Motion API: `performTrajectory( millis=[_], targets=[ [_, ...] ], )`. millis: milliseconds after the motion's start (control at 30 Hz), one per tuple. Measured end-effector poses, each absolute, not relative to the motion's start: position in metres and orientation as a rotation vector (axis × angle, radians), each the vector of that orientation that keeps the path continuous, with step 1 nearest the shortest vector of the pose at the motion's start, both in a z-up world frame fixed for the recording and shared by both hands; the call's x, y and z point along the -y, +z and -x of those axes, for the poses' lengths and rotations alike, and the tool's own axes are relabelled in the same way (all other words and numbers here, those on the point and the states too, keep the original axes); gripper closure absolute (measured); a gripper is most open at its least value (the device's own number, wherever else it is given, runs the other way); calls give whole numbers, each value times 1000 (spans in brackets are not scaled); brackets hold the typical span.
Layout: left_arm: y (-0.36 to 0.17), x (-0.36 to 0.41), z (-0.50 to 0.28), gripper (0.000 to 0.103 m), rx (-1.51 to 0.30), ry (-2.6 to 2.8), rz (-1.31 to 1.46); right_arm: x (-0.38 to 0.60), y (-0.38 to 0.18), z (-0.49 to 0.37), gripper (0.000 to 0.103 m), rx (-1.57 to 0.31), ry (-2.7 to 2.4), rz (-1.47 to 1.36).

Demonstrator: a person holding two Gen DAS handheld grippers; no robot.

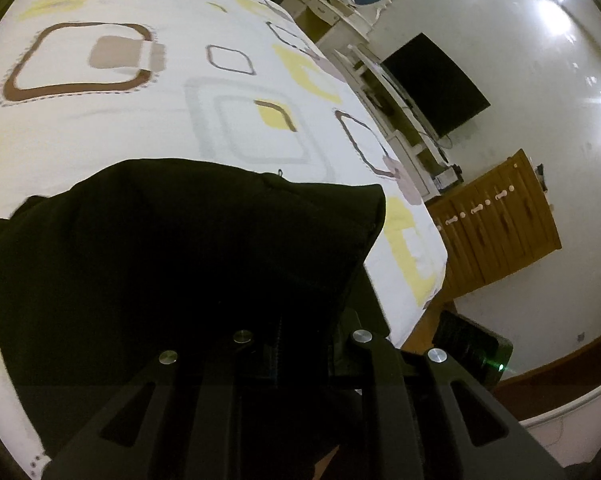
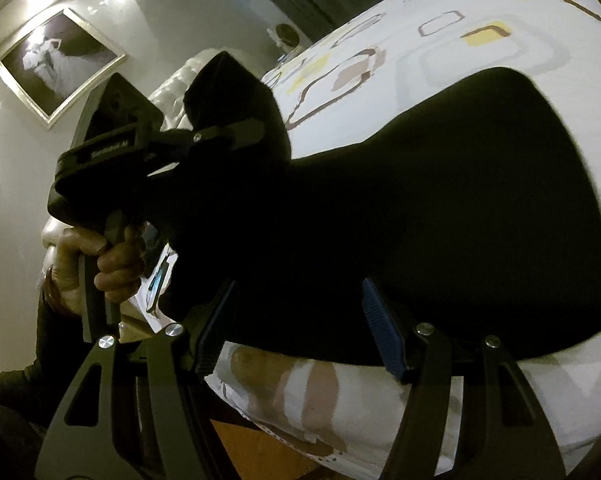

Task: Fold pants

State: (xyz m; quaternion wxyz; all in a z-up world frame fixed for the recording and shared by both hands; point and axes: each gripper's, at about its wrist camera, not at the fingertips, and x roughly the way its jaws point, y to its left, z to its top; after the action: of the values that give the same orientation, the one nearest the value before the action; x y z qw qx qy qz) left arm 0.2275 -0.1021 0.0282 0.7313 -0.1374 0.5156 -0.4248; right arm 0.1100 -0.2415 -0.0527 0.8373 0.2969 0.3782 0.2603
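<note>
The black pants (image 1: 172, 264) lie on a bed with a white patterned sheet (image 1: 204, 80). My left gripper (image 1: 300, 344) is shut on an edge of the pants, its fingertips buried in the dark cloth. The right wrist view shows it from the side (image 2: 244, 132), pinching a raised fold of the pants (image 2: 440, 208). My right gripper (image 2: 296, 324) is open, its blue pads (image 2: 380, 328) at the near edge of the pants and the cloth just ahead of the jaws.
The bed's right edge drops to a wooden floor (image 1: 420, 332). A wooden dresser (image 1: 500, 228), a dark TV (image 1: 436, 84) and white shelves stand by the wall. A framed picture (image 2: 60, 60) hangs on the wall. A hand (image 2: 108, 256) holds the left gripper's handle.
</note>
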Motion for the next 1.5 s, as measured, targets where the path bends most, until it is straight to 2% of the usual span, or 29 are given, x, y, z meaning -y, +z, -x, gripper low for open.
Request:
performTrajectory(
  millis=[567, 733, 933, 1033, 1067, 1100, 1333, 1500],
  targets=[
    [14, 204, -223, 87, -1186, -979, 227, 322, -43, -71, 39, -692, 468, -750],
    [-3, 218, -223, 81, -1232, -950, 233, 328, -42, -71, 39, -689, 450, -758],
    [12, 229, -217, 73, -1193, -957, 197, 332, -39, -70, 38, -678, 427, -752],
    [24, 235, -215, 57, -1156, -994, 235, 340, -40, -63, 38, -677, 413, -750],
    [27, 235, -214, 48, -1145, -1000, 237, 342, -40, -62, 38, -675, 407, -747],
    [30, 235, -212, 46, -1133, -1005, 229, 343, -39, -62, 38, -673, 401, -744],
    [39, 186, -210, 38, -1050, -911, 209, 342, -18, -65, 38, -639, 336, -667],
    [33, 125, -207, 38, -1009, -823, 245, 315, -6, -84, 38, -642, 421, -604]
  ],
)
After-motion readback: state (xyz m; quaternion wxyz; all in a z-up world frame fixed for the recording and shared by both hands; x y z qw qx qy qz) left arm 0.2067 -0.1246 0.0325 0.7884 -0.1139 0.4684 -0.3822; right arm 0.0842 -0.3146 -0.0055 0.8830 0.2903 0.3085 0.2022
